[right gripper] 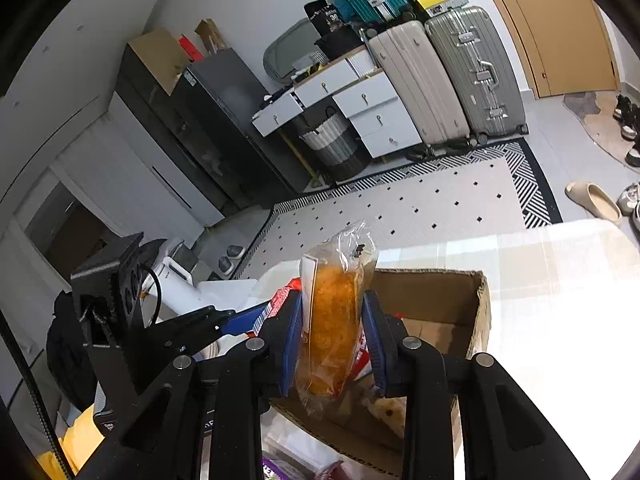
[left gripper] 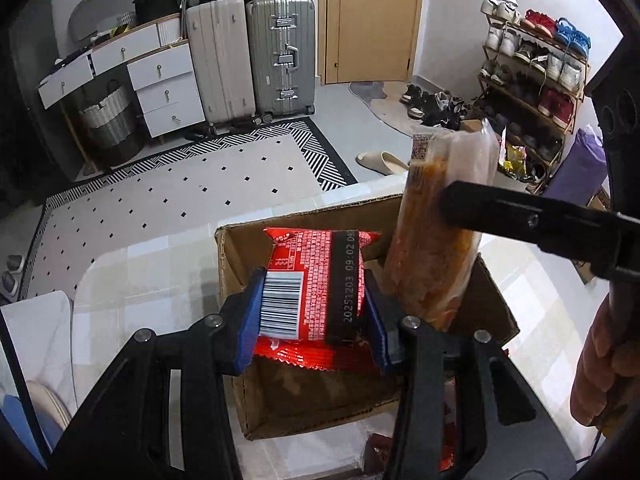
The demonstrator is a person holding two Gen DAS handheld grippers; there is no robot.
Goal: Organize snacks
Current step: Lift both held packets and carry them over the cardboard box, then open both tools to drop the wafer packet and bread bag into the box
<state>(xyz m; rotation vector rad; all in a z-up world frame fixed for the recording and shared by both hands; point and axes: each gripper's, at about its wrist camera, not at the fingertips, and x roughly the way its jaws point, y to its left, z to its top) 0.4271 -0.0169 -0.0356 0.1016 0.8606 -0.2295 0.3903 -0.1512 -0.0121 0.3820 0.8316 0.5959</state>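
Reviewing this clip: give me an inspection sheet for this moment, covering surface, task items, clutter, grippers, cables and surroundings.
Surface: pale glossy table, glare on its right side.
Task items: open cardboard box on the table; red snack packet and clear orange snack bag both held above it.
Clutter: more wrappers at the table's near edge, too cut off to identify.
Grippers: left gripper shut on the red snack packet; right gripper shut on the clear orange snack bag.
Cables: black cable looping beside the left gripper.
Surroundings: suitcases, white drawer unit, shoe rack, patterned rug, wooden door.
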